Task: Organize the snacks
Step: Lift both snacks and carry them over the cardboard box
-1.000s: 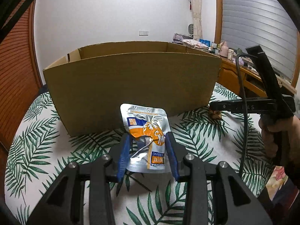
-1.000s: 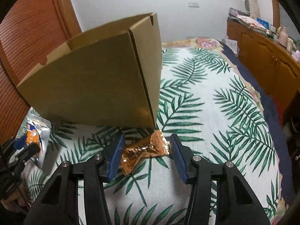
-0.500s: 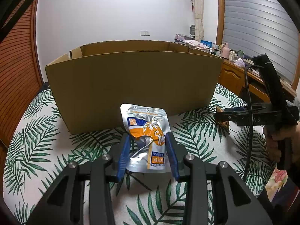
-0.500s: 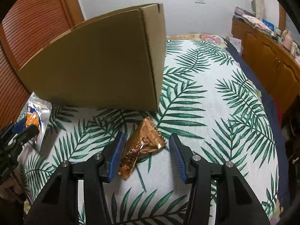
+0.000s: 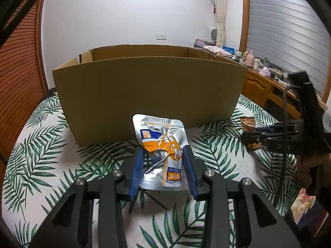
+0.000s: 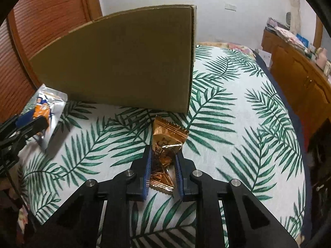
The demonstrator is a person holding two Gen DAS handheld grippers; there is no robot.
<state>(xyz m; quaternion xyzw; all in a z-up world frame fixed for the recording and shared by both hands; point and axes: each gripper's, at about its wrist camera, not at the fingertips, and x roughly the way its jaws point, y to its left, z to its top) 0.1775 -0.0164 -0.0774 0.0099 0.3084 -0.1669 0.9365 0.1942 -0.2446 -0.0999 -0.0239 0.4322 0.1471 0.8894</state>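
Gripping a silver foil pouch [image 5: 162, 153] between blue pads, my left tool [image 5: 163, 165] has closed onto its lower half; the pouch bears an orange and blue label whose small print I cannot read, and it lies on the leaf-print cloth [image 5: 51, 155] just in front of the open cardboard box [image 5: 149, 95]. My right tool [image 6: 163, 166] is narrowed around a copper-gold snack wrapper [image 6: 165, 144], both pads pressing its crumpled sides; dark printing on the wrapper is too creased to make out. That wrapper sits near the box's front right corner [image 6: 189, 107], apart from the cardboard. From the left wrist view the right tool [image 5: 256, 135] shows at the far right with the gold wrapper [image 5: 249, 126] in its tips, faint letters on its black body unclear. A wooden cabinet [image 6: 300, 74] stands beyond.
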